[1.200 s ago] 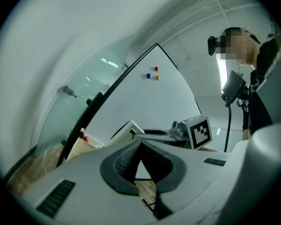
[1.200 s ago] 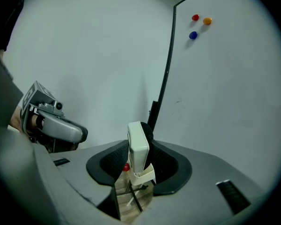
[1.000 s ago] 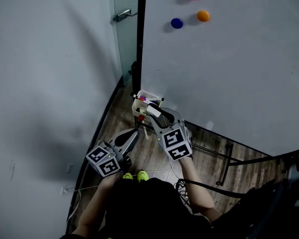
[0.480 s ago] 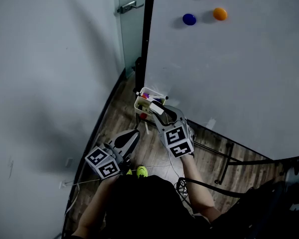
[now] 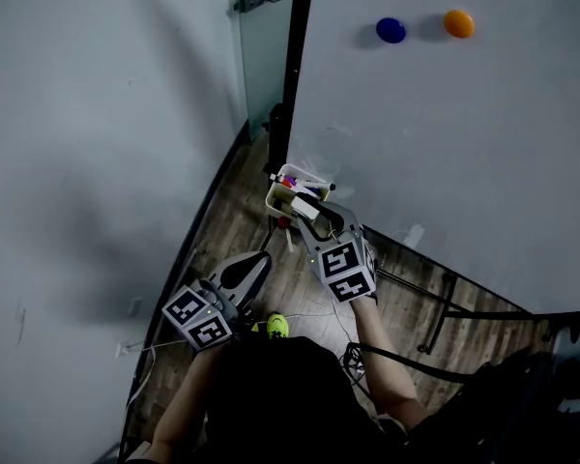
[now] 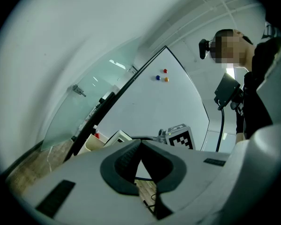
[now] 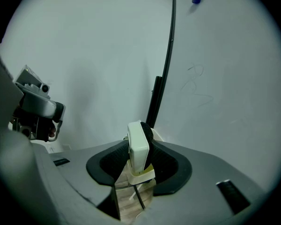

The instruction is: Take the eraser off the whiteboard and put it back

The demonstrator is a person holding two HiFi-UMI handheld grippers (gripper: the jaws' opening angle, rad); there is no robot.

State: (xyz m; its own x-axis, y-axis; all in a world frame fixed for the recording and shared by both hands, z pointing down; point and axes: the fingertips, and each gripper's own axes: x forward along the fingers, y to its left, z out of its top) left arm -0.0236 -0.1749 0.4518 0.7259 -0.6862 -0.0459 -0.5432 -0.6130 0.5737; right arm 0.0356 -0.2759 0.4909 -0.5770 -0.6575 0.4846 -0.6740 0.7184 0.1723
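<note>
The right gripper [image 5: 312, 215] is clamped on the eraser [image 7: 138, 146], its jaws pressing the two broad flanks. The block stands on edge between the dark ribbed pads and pokes out past the tips. That grip probably suits the task, since it leaves the wiping face free to meet a surface. The eraser is a rounded oblong with a smooth, pale plastic shell and a dark, soft-looking felt side. A yellowish strip shows at its lower end.

In the head view the gripper tilts downward. It holds the eraser off the whiteboard [image 5: 464, 153], just at the 6 o'clock edge of a small white tray [image 5: 276, 189]. The tray sits by the board's lower corner and holds what look like markers, so it seems the natural home for board tools. Whether the eraser goes there or back on the board face, I cannot tell.

The board is flat, matte and pale, edged at 9 o'clock by a dark frame. Round, glossy blue [image 5: 391, 30] and orange [image 5: 458, 22] magnets sit near its top, at 1 o'clock from the tray.

The left gripper [image 6: 139, 143] is idle at 7 o'clock from the right one. Its jaws are together with nothing between them, and it is kept low over the wood-plank floor [image 5: 280, 293], likely to stay clear.
</note>
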